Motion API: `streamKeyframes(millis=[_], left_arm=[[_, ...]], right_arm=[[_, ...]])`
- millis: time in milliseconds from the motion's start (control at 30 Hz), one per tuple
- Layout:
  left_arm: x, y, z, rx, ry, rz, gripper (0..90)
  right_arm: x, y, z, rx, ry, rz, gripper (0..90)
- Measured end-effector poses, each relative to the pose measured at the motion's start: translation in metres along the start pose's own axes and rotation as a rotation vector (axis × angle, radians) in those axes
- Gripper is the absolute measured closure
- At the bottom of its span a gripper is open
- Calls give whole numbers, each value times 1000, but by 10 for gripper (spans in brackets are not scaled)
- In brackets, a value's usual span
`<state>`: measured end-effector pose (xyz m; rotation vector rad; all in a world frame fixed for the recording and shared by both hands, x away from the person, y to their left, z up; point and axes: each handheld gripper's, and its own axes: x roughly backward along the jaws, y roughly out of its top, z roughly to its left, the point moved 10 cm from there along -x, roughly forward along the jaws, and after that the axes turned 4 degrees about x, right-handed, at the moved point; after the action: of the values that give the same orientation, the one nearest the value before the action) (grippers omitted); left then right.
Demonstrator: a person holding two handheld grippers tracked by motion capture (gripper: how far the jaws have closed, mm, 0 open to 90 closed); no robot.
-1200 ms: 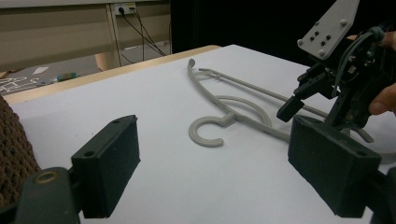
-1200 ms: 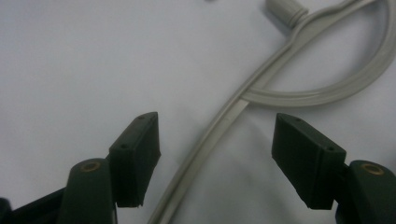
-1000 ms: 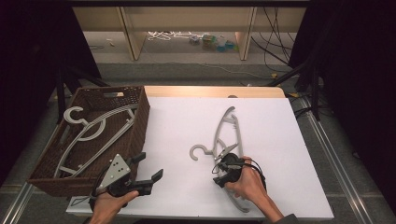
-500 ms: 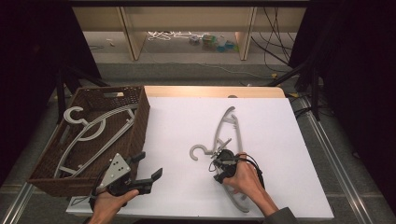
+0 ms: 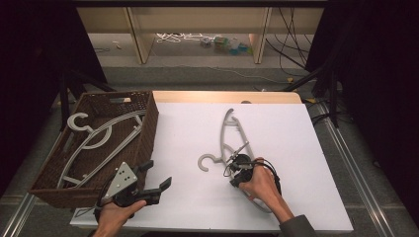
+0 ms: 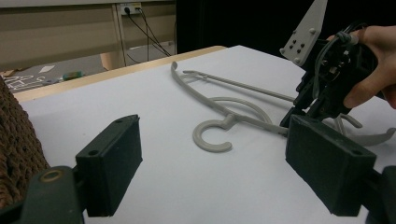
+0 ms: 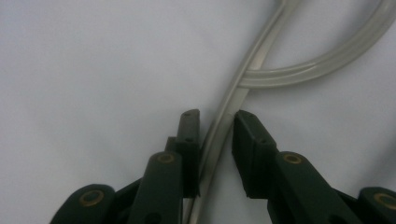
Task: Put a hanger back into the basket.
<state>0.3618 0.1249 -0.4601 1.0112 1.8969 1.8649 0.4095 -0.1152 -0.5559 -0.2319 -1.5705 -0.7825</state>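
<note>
Between the earlier pictures and this one the right hand-held gripper (image 5: pixel 236 167) has crept slightly up the frame along the pale grey plastic clothes hanger (image 5: pixel 232 143), and its jaws have just been closing, with one slim bar of that hanger between them. Seen along its own jaws, the right hand-held gripper (image 7: pixel 215 122) has its left pad against the hanger (image 7: pixel 243 79) bar while a thin slit of white shows beside the right pad, so the jaws are almost together but I cannot say the grip is firm. That hanger lies flat on the white-topped desk (image 5: pixel 296 128), a little right of centre in the high view, its hook curling toward the left. In the lower left of the high view the left hand-held gripper (image 5: pixel 157 175) sits where it was, at the desk's near edge just beside the dark brown woven basket (image 5: pixel 148 133), its jaws spread wide with nothing in them. From the left gripper view, the left hand-held gripper (image 6: pixel 212 163) frames bare desk (image 6: pixel 140 112), with the hanger (image 6: pixel 219 121) beyond and the other gripper at the right edge. Inside the basket lie more grey hangers (image 5: pixel 94 136).
</note>
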Motion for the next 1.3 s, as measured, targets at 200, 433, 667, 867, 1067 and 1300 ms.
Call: streamKeyframes(millis=[200, 433, 667, 867, 1067, 1300], left_arm=[[-1, -1, -1, -4, -2, 3, 184], [-2, 0, -2, -24, 0, 5, 193], [-4, 1, -4, -78, -2, 11, 206], [-6, 4, -2, -160, 3, 2, 223], [-16, 0, -7, -198, -12, 58, 227], [-27, 5, -9, -259, -24, 124, 234]], right_arm=[[1, -1, -5, 25, 23, 11, 823], [2, 0, -4, 116, 23, 18, 826], [7, 1, 1, 180, 49, 5, 827], [20, 2, 8, 212, 79, -18, 827], [30, 1, 14, 243, 105, -36, 827], [50, -5, 20, 262, 129, -66, 828]])
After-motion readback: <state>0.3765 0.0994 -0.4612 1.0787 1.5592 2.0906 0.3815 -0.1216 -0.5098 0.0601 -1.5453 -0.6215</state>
